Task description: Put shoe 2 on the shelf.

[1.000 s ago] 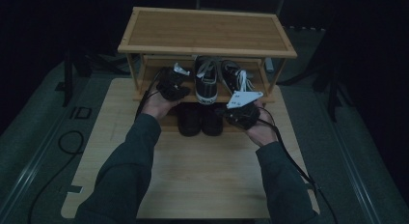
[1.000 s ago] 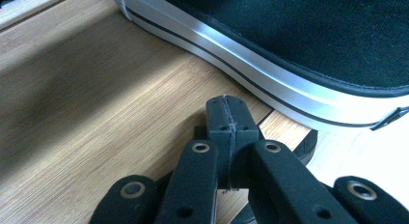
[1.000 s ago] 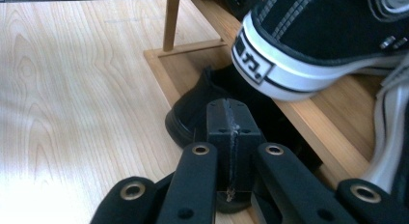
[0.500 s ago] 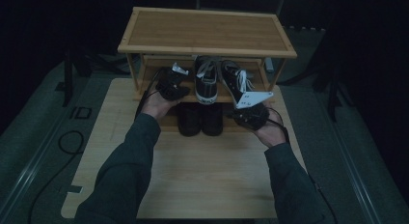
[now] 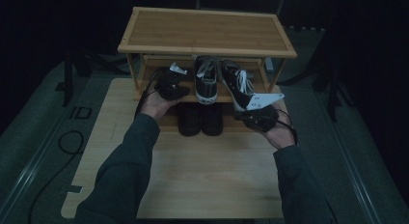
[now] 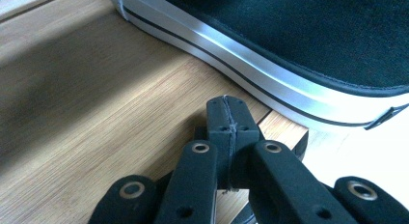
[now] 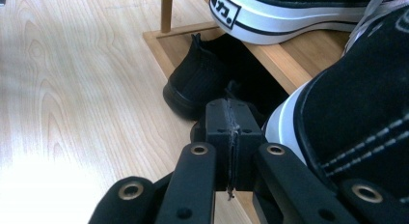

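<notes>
1. Both grippers worked at a bamboo shoe rack (image 5: pixel 207 28) standing at the far end of a pale wooden table (image 5: pixel 193 171). The job in hand looked like straightening a pair of black canvas sneakers on the rack's middle shelf (image 5: pixel 159 84).
2. The left gripper (image 5: pixel 172 84) sat at the shelf's left part, just beside the left sneaker (image 5: pixel 206 81). In the left gripper view its jaws were pressed fully together and held nothing; the sneaker's white sole (image 6: pixel 251 69) lay just ahead of the tips, seemingly apart from them.
3. The right gripper (image 5: pixel 258 115) was lower, at the front of the rack, beside the right sneaker (image 5: pixel 236 84). Its jaws were likewise closed flat with nothing between them; the sneaker's toe (image 7: pixel 347 122) bulked close against its right side, and whether they touched could not be told.
4. To do this step well, I judged that closed jaws suited nudging: press on the rubber sole edge, low and level, so the shoe slides rather than tips. The right sneaker sat angled, its toe overhanging the shelf front, so pushing it back and square would come first.
5. Contents of the rack: the top shelf was bare; the middle shelf held the two sneakers; beneath it stood a pair of dark ankle boots (image 5: pixel 200 119), side by side, heels toward the person.
</notes>
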